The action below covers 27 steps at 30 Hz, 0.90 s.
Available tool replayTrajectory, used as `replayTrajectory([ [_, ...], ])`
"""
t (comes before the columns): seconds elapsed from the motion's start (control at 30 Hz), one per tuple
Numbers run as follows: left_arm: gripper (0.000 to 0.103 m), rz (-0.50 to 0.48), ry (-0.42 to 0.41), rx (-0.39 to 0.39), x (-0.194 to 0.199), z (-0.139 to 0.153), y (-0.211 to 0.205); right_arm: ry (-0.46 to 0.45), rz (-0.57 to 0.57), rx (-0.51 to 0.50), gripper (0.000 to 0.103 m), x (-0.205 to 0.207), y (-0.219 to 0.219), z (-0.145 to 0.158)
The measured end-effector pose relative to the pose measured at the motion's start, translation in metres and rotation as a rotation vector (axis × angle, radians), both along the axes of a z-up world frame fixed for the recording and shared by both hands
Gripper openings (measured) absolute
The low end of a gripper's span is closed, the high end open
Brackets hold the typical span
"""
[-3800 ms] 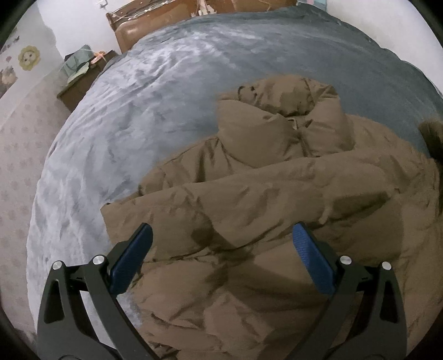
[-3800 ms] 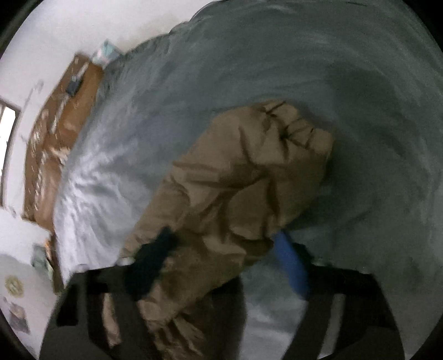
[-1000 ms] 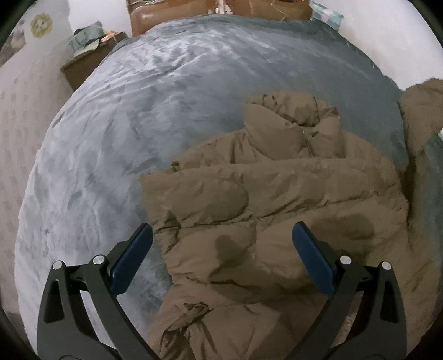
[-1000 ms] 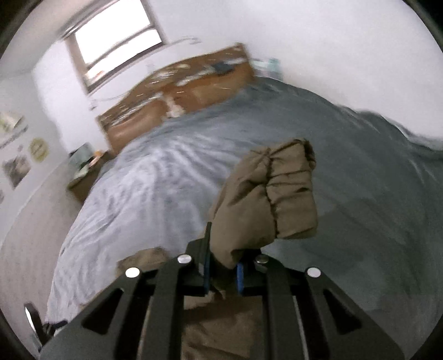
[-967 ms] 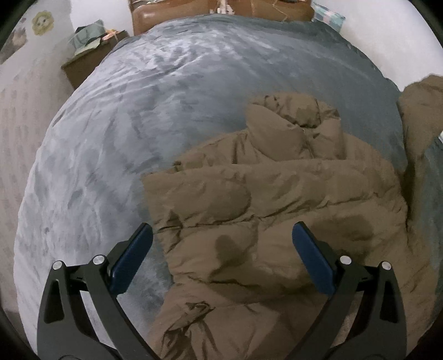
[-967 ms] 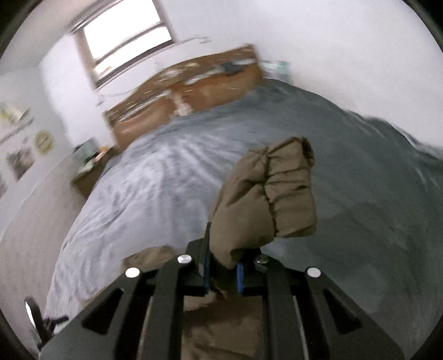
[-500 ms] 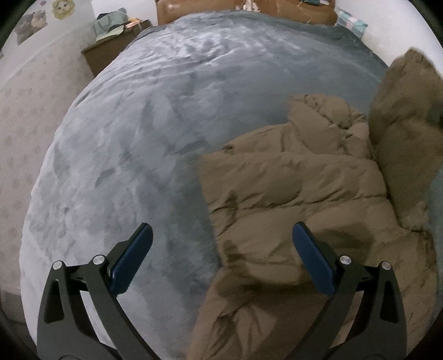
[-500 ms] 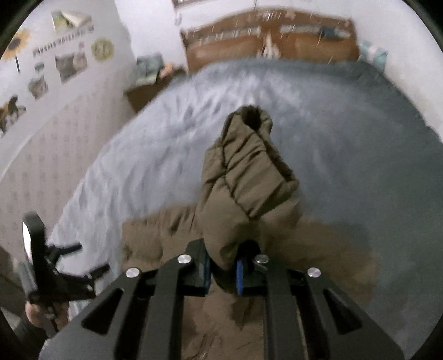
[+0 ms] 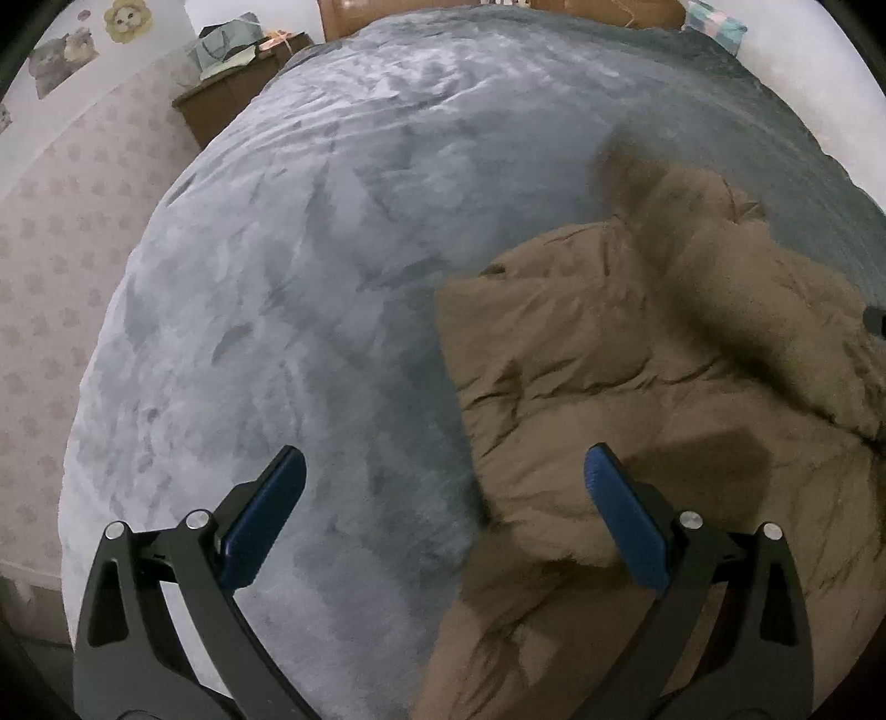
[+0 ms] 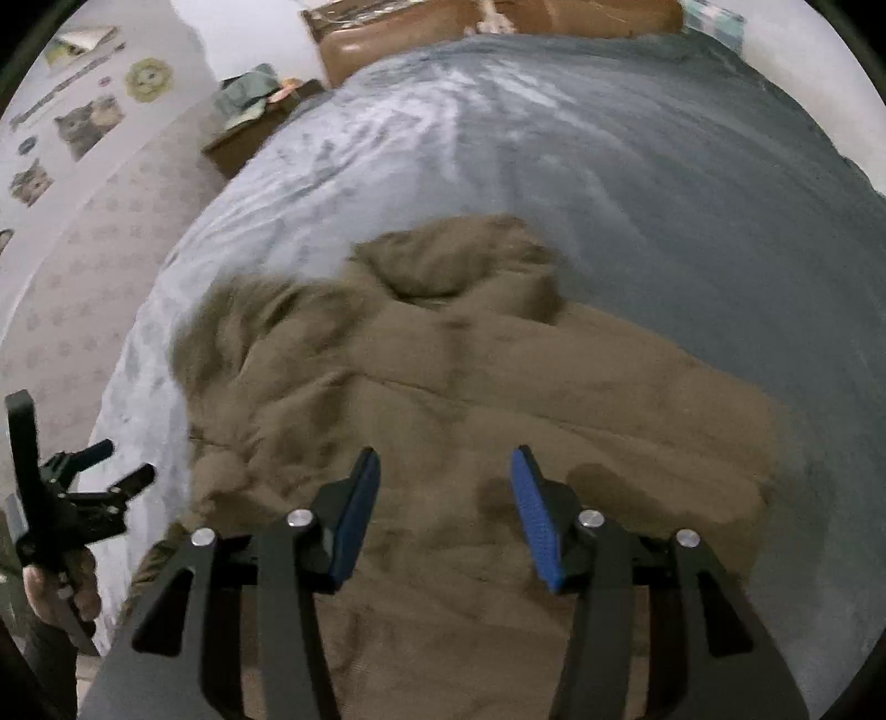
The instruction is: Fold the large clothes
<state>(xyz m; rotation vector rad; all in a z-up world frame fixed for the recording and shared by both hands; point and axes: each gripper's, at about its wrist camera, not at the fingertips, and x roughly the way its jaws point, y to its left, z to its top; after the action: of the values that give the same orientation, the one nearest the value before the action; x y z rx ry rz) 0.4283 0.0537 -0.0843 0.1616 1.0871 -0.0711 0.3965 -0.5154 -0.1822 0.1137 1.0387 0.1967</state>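
Note:
A brown puffer jacket (image 9: 653,387) lies crumpled on the grey-blue bed cover (image 9: 310,266), with both sleeves folded over its body. In the right wrist view the jacket (image 10: 470,387) fills the middle, collar at the far end. My left gripper (image 9: 443,515) is open and empty, hovering above the jacket's left edge. My right gripper (image 10: 443,509) is open and empty, just above the jacket's lower body. The left gripper also shows in the right wrist view (image 10: 105,465), at the far left.
A brown headboard (image 10: 498,27) stands at the far end of the bed. A dark nightstand (image 9: 232,99) with green things on it stands at the far left. Patterned floor (image 9: 50,221) runs along the bed's left side.
My right gripper has opened and let go of the sleeve, which now lies across the jacket. My left gripper has shifted left, open throughout.

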Motion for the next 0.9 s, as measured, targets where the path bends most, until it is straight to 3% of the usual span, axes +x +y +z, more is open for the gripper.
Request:
replayTrajectory([
  [0.07,0.1,-0.008,-0.001,-0.02,0.005,0.0,-0.007,-0.004,-0.029,-0.026,0.051,-0.004,-0.015,-0.003],
  [0.2,0.1,-0.023,-0.006,-0.035,0.025,0.002,-0.031,-0.027,-0.117,-0.095,0.069,-0.013,-0.052,-0.008],
  [0.27,0.1,-0.029,-0.001,-0.037,0.04,-0.001,-0.049,-0.034,-0.154,-0.11,0.069,-0.018,-0.071,-0.011],
  [0.37,0.1,-0.037,0.024,-0.045,0.06,-0.01,-0.072,-0.043,-0.218,-0.076,0.071,-0.026,-0.102,-0.016],
  [0.43,0.1,-0.037,0.039,-0.049,0.065,-0.016,-0.082,-0.045,-0.255,-0.071,0.082,-0.027,-0.114,-0.018],
  [0.53,0.097,-0.039,0.072,-0.081,0.07,-0.027,-0.091,-0.03,-0.297,-0.05,0.082,-0.028,-0.133,-0.028],
  [0.6,0.077,-0.052,0.103,-0.12,0.071,-0.034,-0.092,0.002,-0.31,-0.015,0.082,-0.026,-0.14,-0.039],
  [0.63,0.074,-0.048,0.121,-0.14,0.071,-0.037,-0.091,0.016,-0.317,0.011,0.082,-0.026,-0.144,-0.044],
  [0.7,0.045,-0.049,0.117,-0.151,0.071,-0.038,-0.091,0.052,-0.326,0.074,0.084,-0.026,-0.148,-0.055],
  [0.8,0.037,-0.054,0.098,-0.196,0.062,-0.03,-0.086,0.067,-0.353,0.187,0.085,-0.032,-0.154,-0.066],
  [0.9,0.032,-0.035,0.051,-0.263,0.039,-0.011,-0.069,-0.014,-0.311,0.165,0.085,-0.042,-0.143,-0.057],
])
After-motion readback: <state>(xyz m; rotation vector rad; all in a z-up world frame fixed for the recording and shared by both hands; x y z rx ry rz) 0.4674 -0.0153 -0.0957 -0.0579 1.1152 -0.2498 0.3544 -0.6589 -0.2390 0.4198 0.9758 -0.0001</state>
